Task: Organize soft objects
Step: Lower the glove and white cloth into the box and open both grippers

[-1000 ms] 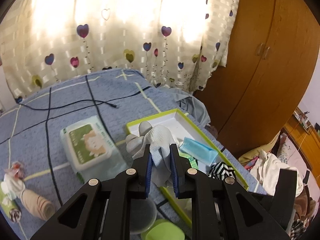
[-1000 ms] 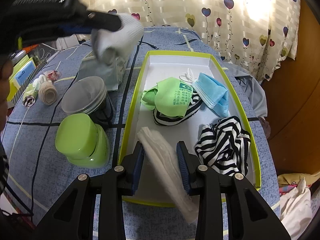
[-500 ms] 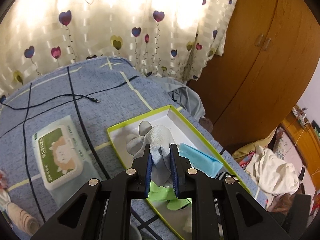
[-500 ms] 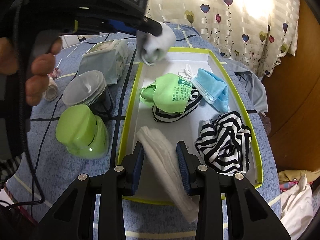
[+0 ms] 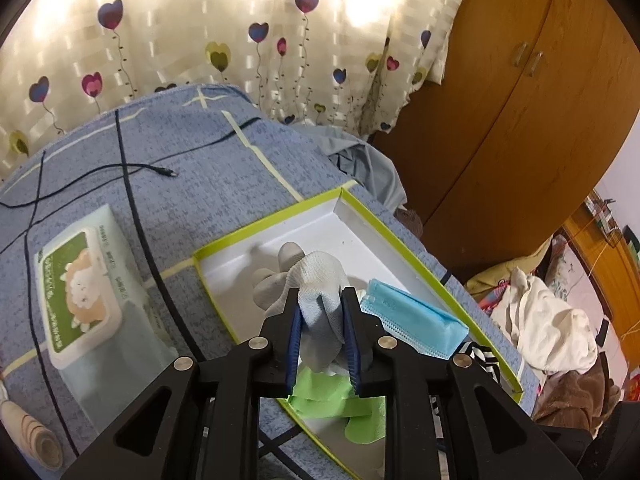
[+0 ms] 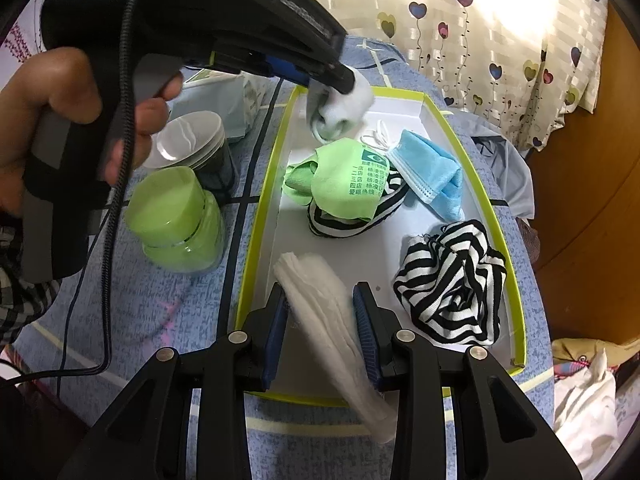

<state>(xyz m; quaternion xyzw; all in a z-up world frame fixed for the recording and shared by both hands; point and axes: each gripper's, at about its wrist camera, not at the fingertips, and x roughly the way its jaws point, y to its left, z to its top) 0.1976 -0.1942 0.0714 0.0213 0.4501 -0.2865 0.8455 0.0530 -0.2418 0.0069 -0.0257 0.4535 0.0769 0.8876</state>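
Note:
My left gripper (image 5: 322, 306) is shut on a grey work glove (image 5: 316, 280) and holds it over the far end of the white tray with a green rim (image 5: 256, 232). The glove (image 6: 340, 108) also shows in the right wrist view, hanging from the left gripper. My right gripper (image 6: 322, 300) is shut on a folded white cloth (image 6: 320, 292) over the tray's near end (image 6: 256, 272). In the tray lie a green cloth (image 6: 344, 180), a blue face mask (image 6: 432, 176) and striped fabric (image 6: 452, 284).
A wet-wipes pack (image 5: 80, 288) lies left of the tray on the blue bedspread. A green-lidded jar (image 6: 176, 216) and a clear-lidded jar (image 6: 192, 144) stand beside the tray. A black cable (image 5: 120, 168) crosses the bed. A wooden wardrobe (image 5: 520, 100) is at the right.
My left gripper has carried the glove rightward, from beside the tray to over its far end. My right gripper has stayed in place with the white cloth.

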